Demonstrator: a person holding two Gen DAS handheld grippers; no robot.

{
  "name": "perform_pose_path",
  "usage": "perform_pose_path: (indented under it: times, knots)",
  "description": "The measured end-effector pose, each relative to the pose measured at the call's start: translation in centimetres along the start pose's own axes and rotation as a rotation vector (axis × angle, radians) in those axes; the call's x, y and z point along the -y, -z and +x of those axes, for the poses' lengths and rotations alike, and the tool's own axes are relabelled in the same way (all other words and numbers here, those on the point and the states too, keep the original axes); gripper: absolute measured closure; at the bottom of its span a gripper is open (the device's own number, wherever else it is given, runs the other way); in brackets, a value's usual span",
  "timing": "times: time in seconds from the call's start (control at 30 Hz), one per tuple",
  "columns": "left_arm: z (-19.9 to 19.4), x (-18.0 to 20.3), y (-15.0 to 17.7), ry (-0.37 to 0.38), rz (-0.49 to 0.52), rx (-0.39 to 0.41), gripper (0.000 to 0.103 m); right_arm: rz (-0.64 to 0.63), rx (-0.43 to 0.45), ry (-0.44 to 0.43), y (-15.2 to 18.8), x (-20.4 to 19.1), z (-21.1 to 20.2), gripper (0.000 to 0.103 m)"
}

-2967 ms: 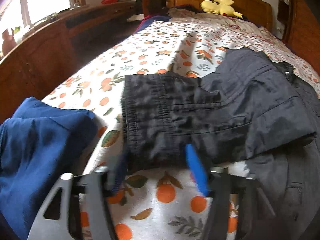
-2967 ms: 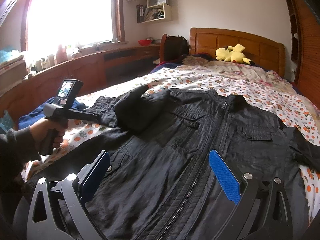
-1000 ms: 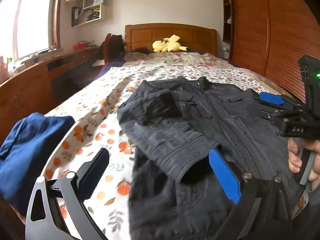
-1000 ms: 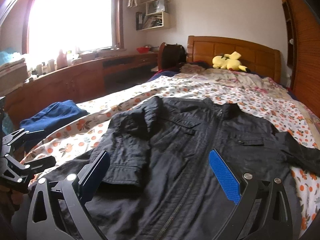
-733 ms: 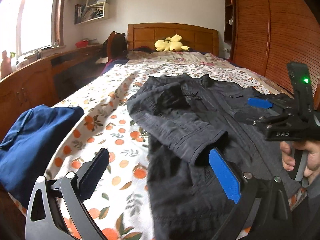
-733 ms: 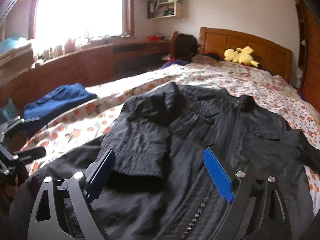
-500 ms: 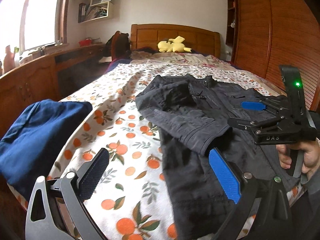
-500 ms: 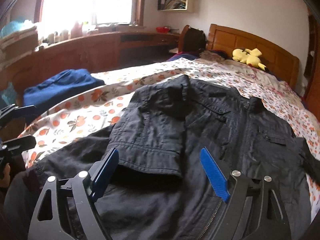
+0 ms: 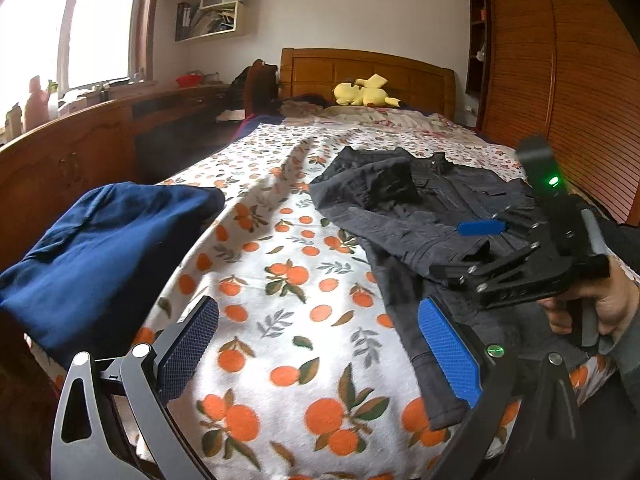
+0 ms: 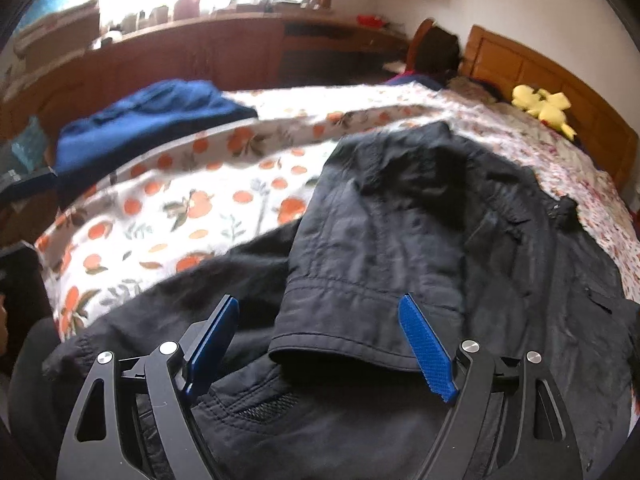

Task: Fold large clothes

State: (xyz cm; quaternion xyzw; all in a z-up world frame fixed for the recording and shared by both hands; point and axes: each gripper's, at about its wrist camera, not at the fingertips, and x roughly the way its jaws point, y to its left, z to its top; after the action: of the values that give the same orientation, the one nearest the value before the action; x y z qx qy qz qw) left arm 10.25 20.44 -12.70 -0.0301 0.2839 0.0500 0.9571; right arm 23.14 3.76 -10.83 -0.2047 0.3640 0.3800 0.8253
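A black jacket lies zipper-side up on the orange-print bedsheet, its left sleeve folded across the chest. In the right wrist view the sleeve cuff lies just ahead of my right gripper, which is open and empty, low over the jacket. My left gripper is open and empty above the sheet, left of the jacket's hem. The right gripper also shows in the left wrist view, hand-held over the jacket.
A folded blue garment sits at the bed's left edge, also in the right wrist view. A yellow plush toy lies by the wooden headboard. A wooden counter runs along the left, a wardrobe on the right.
My left gripper let go of the sleeve, drew back and swung left off the jacket. My right gripper moved forward and down toward the folded sleeve cuff.
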Motion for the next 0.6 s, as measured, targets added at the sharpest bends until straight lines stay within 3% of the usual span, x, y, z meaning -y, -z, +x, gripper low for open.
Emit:
perform_pose_path:
  times: [0.27,0.37,0.43,0.6]
  knots:
    - [-1.1,-1.0,0.3,-0.006,-0.003,0.014,0.002,0.001,-0.085,0.013,0.8,0.0,2.2,0.047]
    - [-1.4,-1.1,0.3,-0.007,-0.003,0.017,0.002,-0.006,-0.086,0.021,0.8,0.0,2.0,0.067]
    - [-1.6,-1.1,0.3,-0.012,0.000,0.020,0.002,-0.012,-0.071,0.030,0.7,0.0,1.5,0.094]
    - [-2.0,-0.9,0.2,-0.016,0.004,0.024,0.002,0.018,0.004,0.042,0.3,1.1,-1.5,0.099]
